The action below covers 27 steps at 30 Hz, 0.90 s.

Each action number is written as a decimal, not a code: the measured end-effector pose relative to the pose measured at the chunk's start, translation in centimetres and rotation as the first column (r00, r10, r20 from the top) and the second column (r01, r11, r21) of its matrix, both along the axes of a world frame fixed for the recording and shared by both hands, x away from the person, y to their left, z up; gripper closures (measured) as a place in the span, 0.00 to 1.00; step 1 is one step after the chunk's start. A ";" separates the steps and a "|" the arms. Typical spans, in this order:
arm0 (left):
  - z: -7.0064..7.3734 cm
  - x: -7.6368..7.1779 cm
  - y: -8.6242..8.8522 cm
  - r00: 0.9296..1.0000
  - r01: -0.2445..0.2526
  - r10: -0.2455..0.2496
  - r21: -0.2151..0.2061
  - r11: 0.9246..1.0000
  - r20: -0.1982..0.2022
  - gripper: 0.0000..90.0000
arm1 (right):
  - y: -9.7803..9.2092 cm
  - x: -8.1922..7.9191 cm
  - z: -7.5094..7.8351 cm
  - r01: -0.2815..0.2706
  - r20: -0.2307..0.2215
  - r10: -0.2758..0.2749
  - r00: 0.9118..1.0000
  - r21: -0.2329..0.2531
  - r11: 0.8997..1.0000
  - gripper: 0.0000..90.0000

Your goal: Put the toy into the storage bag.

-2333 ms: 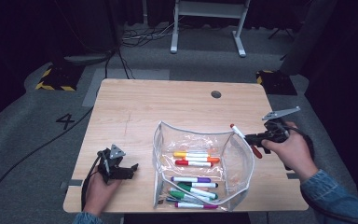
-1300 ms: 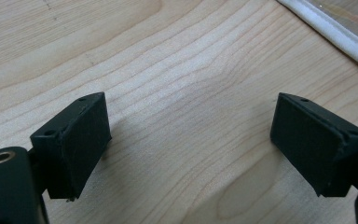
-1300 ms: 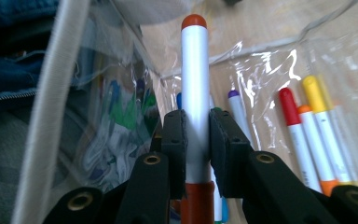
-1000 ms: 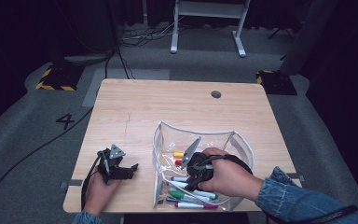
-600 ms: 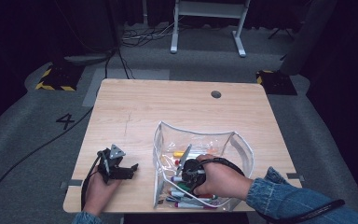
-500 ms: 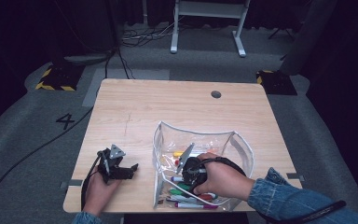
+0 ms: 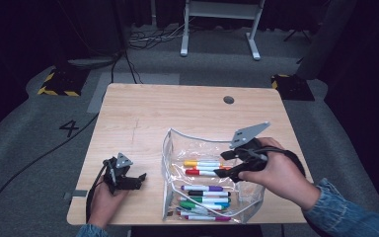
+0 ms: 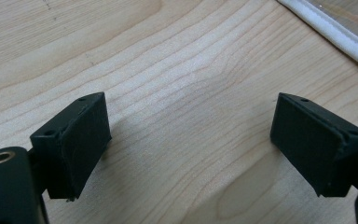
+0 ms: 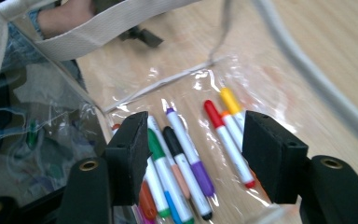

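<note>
At the left of the high view, the person's left hand [image 7: 102,200] rests on the wooden table [image 7: 153,116] near its front-left corner and holds the left gripper [image 7: 139,178], which lies low on the wood, well apart from the pouch; in the left gripper view its two black pads [image 8: 77,140] stand wide apart over bare wood grain with nothing between them, and the pouch's white edge band [image 8: 335,35] crosses the upper right corner of that view. Further right stands the clear plastic pouch [image 7: 177,148], open at the top, on the front middle of the table; the markers [image 7: 205,190] lie flat on its bottom in a loose row, among them yellow, orange and red ones toward the far side and purple, black, green and pink ones toward the near edge. At the right, the right hand [image 7: 276,173] holds the right gripper [image 7: 222,168] over the pouch's right side, its tips pointing left above the red marker [image 7: 200,172]; in the right gripper view its pads [image 9: 130,154] are spread with nothing gripped, hanging above the markers without touching them; the purple marker [image 9: 191,154] and a black marker [image 9: 179,154] show in the gap between them.
</note>
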<state>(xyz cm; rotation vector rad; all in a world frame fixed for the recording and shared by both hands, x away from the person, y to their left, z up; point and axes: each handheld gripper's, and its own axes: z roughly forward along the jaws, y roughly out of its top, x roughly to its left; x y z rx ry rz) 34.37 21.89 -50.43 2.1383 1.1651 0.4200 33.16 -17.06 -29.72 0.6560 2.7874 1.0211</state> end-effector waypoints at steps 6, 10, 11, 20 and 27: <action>0.0 0.0 0.0 1.000 0.002 -0.002 0.000 1.000 -0.001 0.13 | -5.3 -0.1 1.0 0.131 0.026 -0.134 0.991 0.082 0.988 0.43; 0.0 0.0 0.0 1.000 0.002 -0.002 0.000 1.000 0.000 0.13 | -9.4 0.0 -0.3 0.238 0.034 -0.245 0.969 0.149 0.960 0.42; 0.0 0.0 0.0 1.000 0.001 -0.001 0.000 1.000 -0.001 0.13 | -10.4 0.0 -0.9 0.270 0.019 -0.277 0.961 0.171 0.948 0.42; 0.0 0.0 0.0 1.000 0.002 -0.002 0.002 1.000 0.001 0.13 | -17.4 0.0 -8.8 0.420 -0.262 -0.329 0.907 0.516 0.747 0.39; 0.0 0.1 0.0 1.000 0.001 -0.001 0.002 1.000 0.001 0.13 | -20.1 -2.1 -8.7 0.382 -0.177 -0.368 0.913 0.690 0.615 0.46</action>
